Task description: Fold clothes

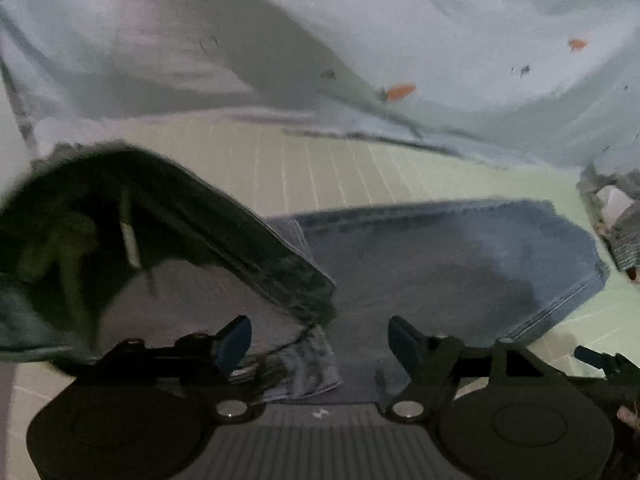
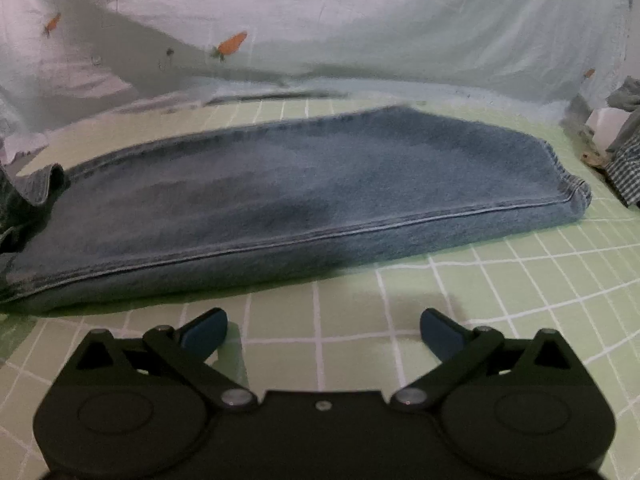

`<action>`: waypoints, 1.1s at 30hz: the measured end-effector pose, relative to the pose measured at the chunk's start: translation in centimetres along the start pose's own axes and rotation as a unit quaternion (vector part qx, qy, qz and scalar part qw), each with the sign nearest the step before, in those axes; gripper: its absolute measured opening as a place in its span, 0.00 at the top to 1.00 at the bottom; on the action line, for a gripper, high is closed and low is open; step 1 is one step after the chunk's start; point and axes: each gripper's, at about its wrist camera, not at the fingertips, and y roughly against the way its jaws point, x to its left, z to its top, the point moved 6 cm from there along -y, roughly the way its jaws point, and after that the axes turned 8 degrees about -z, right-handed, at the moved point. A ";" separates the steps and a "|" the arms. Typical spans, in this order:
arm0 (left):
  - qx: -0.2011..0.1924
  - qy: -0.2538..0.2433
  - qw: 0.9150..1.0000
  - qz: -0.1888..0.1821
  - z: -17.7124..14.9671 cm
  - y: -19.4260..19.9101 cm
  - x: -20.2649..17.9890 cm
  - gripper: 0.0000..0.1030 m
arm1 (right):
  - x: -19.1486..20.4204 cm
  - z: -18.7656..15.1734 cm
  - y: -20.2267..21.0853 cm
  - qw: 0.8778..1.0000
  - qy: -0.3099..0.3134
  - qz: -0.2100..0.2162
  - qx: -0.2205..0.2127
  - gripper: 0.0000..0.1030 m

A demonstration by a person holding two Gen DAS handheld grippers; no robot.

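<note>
Blue jeans lie folded lengthwise across a green grid mat. My right gripper hovers open over the mat just short of the long seam edge of the jeans, with nothing between its fingers. My left gripper is open directly above the jeans. A dark, blurred flap of the jeans' upper end stands raised at the left, beside the left finger. A pale bit of denim lies under the gap between the fingers, and neither finger touches it.
A white sheet with orange carrot prints hangs behind the mat and closes off the far side. A striped blue-and-white cloth is bunched at the mat's right edge. Bare green mat stretches beyond the jeans.
</note>
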 end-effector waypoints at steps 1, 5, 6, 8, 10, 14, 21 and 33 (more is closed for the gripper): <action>-0.012 0.002 1.000 0.006 0.2 1.1 0.5 0.20 | 0.3 0.5 0.6 1.000 -0.006 0.003 -0.003 0.00; -0.047 0.019 0.999 0.017 1.1 5.1 3.5 0.19 | 2.8 3.4 2.8 0.999 -0.004 0.031 -0.034 0.00; -0.057 0.019 0.998 0.013 1.4 6.2 4.1 0.18 | 3.8 4.2 3.1 0.998 0.005 0.042 -0.037 0.00; -0.075 0.014 0.997 0.011 2.1 8.0 5.1 0.18 | 6.1 5.7 3.6 0.996 0.016 0.073 -0.046 0.00; -0.101 0.013 0.995 0.018 3.1 9.7 6.3 0.17 | 8.2 7.0 3.6 0.993 0.015 0.109 -0.049 0.00; -0.149 0.070 0.985 0.042 4.3 12.2 9.6 0.10 | 11.9 8.5 1.9 0.986 -0.007 0.163 -0.024 0.00; -0.138 0.221 0.961 0.092 2.1 10.7 16.8 0.10 | 16.3 8.7 -0.2 0.979 -0.009 0.205 0.019 0.00; -0.033 0.288 0.952 0.097 -1.4 2.8 19.6 0.10 | 21.4 7.7 -1.5 0.946 -0.048 0.308 0.084 0.00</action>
